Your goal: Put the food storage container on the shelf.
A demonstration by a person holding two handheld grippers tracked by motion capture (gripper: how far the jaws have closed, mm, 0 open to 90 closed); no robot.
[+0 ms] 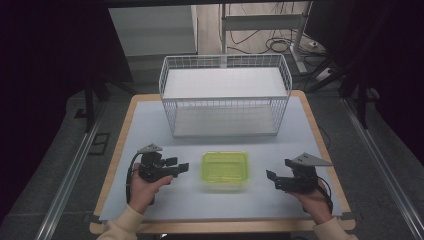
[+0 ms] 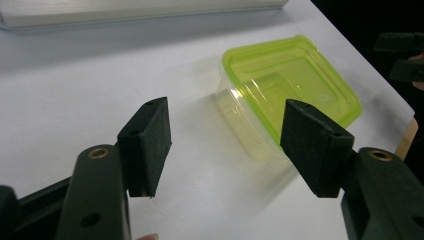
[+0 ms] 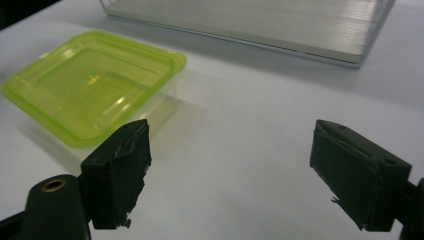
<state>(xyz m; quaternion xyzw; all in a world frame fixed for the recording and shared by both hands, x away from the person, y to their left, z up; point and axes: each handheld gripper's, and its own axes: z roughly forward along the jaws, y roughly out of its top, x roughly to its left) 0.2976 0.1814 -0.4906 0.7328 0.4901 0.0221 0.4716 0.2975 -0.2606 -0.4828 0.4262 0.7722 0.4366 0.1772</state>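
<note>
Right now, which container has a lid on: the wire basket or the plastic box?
The plastic box, between the two grippers: a lime-green lid covers its clear body. The white wire basket behind it is open-topped.

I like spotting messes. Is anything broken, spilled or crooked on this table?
Almost nothing. The box with the green lid sits flat and shut, with nothing spilled around it, and the wire basket stands straight behind it. The one worn thing is the right claw: the black covering on its pads looks frayed and torn at the edges.

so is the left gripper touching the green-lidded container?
Apart. In the high view, bare table shows between the left gripper and the container; the left gripper view shows its jaws open, short of the box.
</note>
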